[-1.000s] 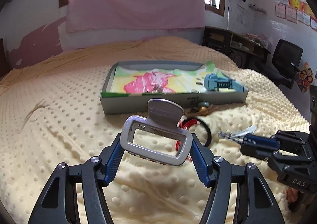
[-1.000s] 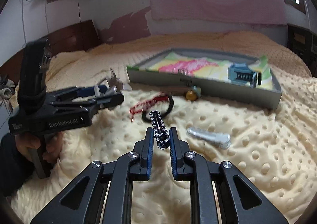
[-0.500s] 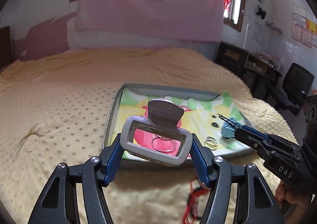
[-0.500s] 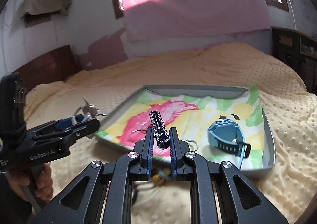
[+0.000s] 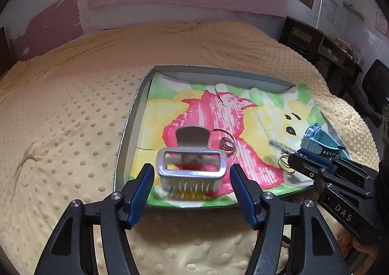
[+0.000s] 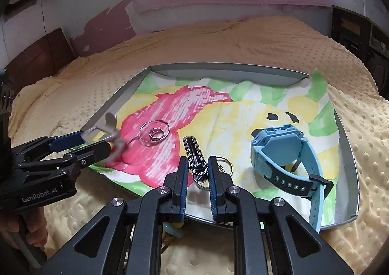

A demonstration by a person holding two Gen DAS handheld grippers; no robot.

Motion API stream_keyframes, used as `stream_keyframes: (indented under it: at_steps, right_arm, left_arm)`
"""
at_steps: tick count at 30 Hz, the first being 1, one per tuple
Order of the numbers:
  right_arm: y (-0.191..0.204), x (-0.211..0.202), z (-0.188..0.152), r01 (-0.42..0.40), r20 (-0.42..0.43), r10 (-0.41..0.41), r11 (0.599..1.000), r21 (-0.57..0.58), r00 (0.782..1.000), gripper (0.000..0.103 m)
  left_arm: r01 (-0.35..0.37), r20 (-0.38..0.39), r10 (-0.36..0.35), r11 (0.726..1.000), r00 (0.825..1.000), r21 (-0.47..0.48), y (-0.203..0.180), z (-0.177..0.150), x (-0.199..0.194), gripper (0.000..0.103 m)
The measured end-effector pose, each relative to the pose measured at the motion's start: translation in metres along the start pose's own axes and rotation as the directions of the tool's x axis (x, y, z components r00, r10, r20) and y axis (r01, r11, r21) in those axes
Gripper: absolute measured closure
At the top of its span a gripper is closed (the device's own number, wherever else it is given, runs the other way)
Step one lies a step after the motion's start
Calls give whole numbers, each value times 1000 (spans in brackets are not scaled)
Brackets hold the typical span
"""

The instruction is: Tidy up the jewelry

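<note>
My left tool [image 5: 192, 175] has the silver hair clip [image 5: 192, 165] between its blue pads; in the left wrist view I see a gap on both sides between pads and clip, so I can't tell if they're really pressing on it. The clip sits over the near-left part of the tray [image 5: 132, 114], above the pink patch of the painted liner. My right tool [image 6: 197, 173] is clenched on a black-and-white braided keychain [image 6: 193, 151], which sticks out forward past the pads, over the tray's near edge. In the tray: a blue watch [image 6: 282, 151] on the right side, lying on its side with the strap curled toward the near rim; a thin clear bangle [image 6: 154, 133] with a small ring [image 6: 156, 133] inside it on the pink patch; metal key rings [image 6: 225, 164] just beside my right tool's right pad. The tray rests on a yellow dimpled bedspread [image 5: 60, 129].
</note>
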State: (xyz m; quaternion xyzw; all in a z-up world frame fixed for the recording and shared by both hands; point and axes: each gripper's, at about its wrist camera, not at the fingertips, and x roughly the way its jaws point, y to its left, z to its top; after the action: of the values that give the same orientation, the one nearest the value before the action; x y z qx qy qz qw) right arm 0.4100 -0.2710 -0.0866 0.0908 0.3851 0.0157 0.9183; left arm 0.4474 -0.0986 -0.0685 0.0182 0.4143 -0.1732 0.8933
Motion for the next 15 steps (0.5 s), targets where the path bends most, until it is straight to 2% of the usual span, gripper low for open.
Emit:
stream_keyframes:
  at_steps: [2, 4, 9, 11, 14, 15]
  right_arm:
    - [-1, -2, -2, -9, 12, 9, 1000, 6, 1000, 89]
    - [-1, -7, -5, -6, 28, 6, 1000, 10, 1000, 85]
    - [-3, -34, -17, -8, 117, 5, 1000, 28, 993, 76]
    - [-5, -54, -22, -3, 178, -3, 999, 36, 984, 64]
    - [-7, -91, -32, 4, 279, -16, 999, 42, 960, 53]
    - [-8, -104, -35, 7, 307, -20, 999, 43, 952, 51]
  left_arm:
    - [0, 9, 0, 1000, 1000, -12, 2, -2, -3, 38]
    - [4, 33, -4, 1000, 999, -20, 2, -4, -9, 30]
    - [21, 110, -16, 999, 994, -39, 1, -13, -36, 28]
    - [29, 165, -20, 998, 986, -57, 1, -18, -56, 24]
    - [45, 246, -25, 996, 969, -76, 0, -26, -89, 18]
    - [47, 266, -25, 996, 964, -78, -1, -29, -99, 13]
